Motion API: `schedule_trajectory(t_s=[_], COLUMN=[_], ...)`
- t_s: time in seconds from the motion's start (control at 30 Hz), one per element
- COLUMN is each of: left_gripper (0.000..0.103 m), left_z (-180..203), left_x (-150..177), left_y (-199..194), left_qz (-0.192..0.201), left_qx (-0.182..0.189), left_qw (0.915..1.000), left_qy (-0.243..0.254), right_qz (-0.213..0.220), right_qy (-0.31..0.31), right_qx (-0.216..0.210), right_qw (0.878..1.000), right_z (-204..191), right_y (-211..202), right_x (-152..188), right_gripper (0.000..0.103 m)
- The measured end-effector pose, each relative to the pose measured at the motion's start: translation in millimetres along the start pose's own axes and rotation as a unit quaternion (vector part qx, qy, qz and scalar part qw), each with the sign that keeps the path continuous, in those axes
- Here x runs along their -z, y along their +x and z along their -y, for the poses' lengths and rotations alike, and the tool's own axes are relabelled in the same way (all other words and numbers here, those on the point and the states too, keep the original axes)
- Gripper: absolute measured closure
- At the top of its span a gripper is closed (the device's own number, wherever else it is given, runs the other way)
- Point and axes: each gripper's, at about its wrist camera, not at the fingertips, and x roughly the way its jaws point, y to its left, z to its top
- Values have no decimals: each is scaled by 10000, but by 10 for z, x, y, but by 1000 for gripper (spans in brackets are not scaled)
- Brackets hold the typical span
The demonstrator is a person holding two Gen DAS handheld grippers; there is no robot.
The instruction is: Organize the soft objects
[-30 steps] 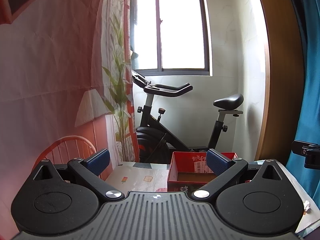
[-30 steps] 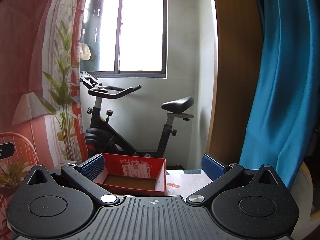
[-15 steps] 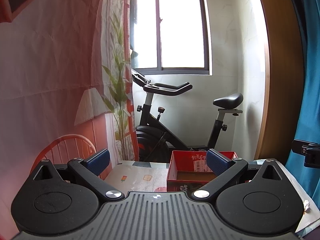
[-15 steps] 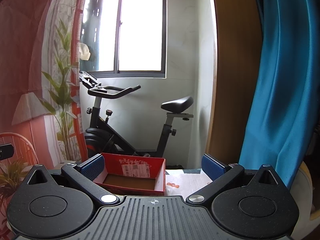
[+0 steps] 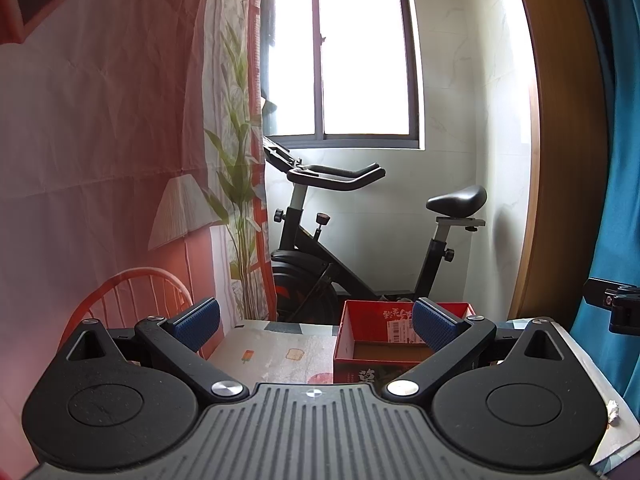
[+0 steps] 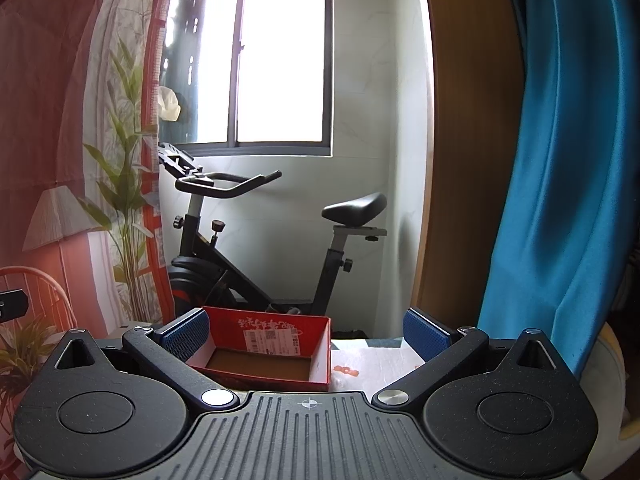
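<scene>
An open red cardboard box (image 5: 360, 344) stands at the far edge of a table with a patterned cloth (image 5: 272, 354); it shows empty, with a brown bottom. It also shows in the right wrist view (image 6: 264, 344). My left gripper (image 5: 316, 324) is open and empty, held above the table, with its right finger in front of the box. My right gripper (image 6: 306, 332) is open and empty, with its left finger over the box's left wall. No soft objects are in view.
A black exercise bike (image 5: 360, 240) stands behind the table under a window. A red printed backdrop (image 5: 100, 160) hangs on the left, a wooden panel (image 6: 460, 160) and a blue curtain (image 6: 560, 160) on the right. The other gripper's edge (image 5: 616, 308) shows at right.
</scene>
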Motion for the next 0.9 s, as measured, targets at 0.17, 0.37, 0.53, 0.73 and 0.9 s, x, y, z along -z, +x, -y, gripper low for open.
schedule_trajectory(t_s=[0.17,0.37,0.53,0.73,0.9], left_gripper=[0,0,0,0,0], left_z=[-5,-21,-37,-53,-24], left_x=[-3,-1,2,-10,-7], left_y=[-1,0,3,3,33], left_qz=[3,-1,-3,-6,-55], left_qx=[13,24,23,31,30], left_qw=[10000,10000,10000,10000,10000], left_qy=[-8,-26,-13,-42,-14], right_qz=[3,8,6,8,30], right_qy=[0,-1,3,8,80], right_qx=[5,4,5,-6,-51], right_qw=[10000,10000,10000,10000,10000], right_z=[-3,-2,-2,2,23], right_y=[2,4,5,8,6], right_x=[-1,-2,0,-3,2], right_gripper=[0,0,0,0,0])
